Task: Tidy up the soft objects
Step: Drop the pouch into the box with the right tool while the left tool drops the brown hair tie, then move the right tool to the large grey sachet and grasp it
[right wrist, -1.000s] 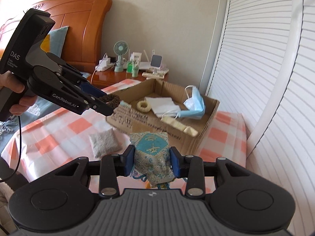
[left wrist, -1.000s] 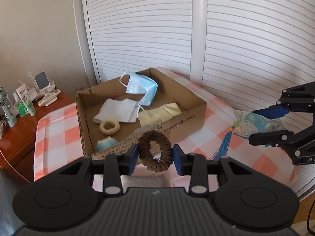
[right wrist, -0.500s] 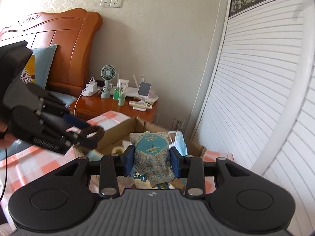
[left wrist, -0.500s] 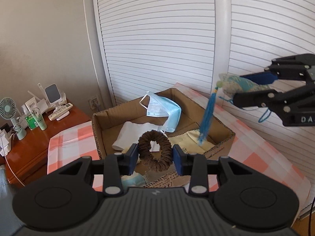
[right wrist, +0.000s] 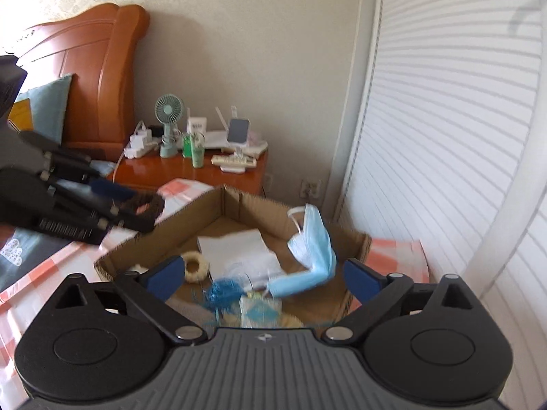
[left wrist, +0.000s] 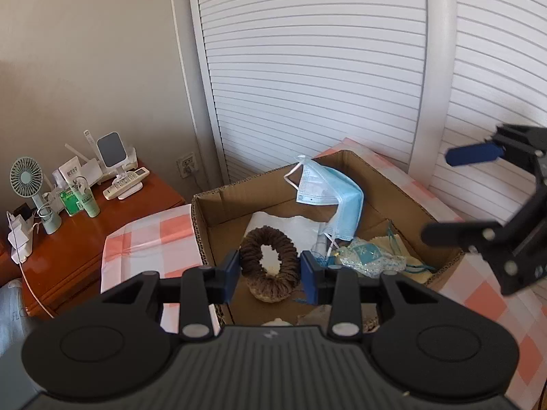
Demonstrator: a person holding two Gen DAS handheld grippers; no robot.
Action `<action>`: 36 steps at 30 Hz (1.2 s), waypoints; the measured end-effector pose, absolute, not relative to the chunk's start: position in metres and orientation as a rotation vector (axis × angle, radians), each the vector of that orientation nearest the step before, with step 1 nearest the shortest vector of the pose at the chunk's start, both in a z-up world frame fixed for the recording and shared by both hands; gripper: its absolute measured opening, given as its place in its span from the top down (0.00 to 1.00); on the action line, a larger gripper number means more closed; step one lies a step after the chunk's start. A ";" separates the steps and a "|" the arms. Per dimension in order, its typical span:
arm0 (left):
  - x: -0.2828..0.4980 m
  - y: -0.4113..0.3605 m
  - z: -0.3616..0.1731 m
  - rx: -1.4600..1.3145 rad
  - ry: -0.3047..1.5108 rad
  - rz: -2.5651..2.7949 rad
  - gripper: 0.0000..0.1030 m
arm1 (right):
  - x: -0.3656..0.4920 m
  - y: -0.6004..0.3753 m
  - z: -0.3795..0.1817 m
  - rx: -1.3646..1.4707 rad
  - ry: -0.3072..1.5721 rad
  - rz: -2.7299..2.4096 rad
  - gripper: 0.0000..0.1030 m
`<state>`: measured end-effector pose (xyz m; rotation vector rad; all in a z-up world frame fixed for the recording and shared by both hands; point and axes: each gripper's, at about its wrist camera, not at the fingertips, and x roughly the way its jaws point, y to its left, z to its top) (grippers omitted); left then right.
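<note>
My left gripper point(left wrist: 269, 275) is shut on a brown scrunchie point(left wrist: 269, 263) and holds it above the near edge of the cardboard box point(left wrist: 218, 201). My right gripper point(right wrist: 265, 278) is open and empty above the box point(right wrist: 191, 215). The teal patterned sachet point(left wrist: 367, 256) with its blue tassel point(right wrist: 222, 292) lies in the box below it. The box also holds a blue face mask point(left wrist: 333, 194), a white cloth point(right wrist: 236, 251) and a cream scrunchie point(right wrist: 195, 266). The left gripper shows at the left of the right wrist view point(right wrist: 136, 208).
The box sits on an orange-and-white checked cloth point(left wrist: 150, 235). A wooden nightstand point(left wrist: 82, 232) with a small fan point(left wrist: 25, 179), bottles and a phone stand is at the left. White louvered doors point(left wrist: 307, 68) stand behind. A wooden headboard point(right wrist: 99, 68) is at the far left.
My right gripper has opened and let go of the sachet, which has dropped into the box. My left gripper has moved over the box with the brown scrunchie.
</note>
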<state>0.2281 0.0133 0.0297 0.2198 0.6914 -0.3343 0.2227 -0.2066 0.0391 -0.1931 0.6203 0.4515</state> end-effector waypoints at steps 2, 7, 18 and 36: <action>0.239 0.012 0.030 0.219 0.696 -0.328 0.64 | 0.215 -0.211 0.033 -0.174 0.653 0.435 0.00; 0.271 0.006 0.035 0.227 0.705 -0.306 0.64 | 0.191 -0.219 0.025 -0.175 0.692 0.393 0.00; 0.316 0.007 0.039 0.197 0.658 -0.213 0.11 | 0.165 -0.232 0.022 -0.141 0.706 0.364 0.00; 0.178 0.038 0.043 0.174 0.682 -0.234 0.01 | 0.102 -0.219 -0.013 -0.096 0.786 0.312 0.00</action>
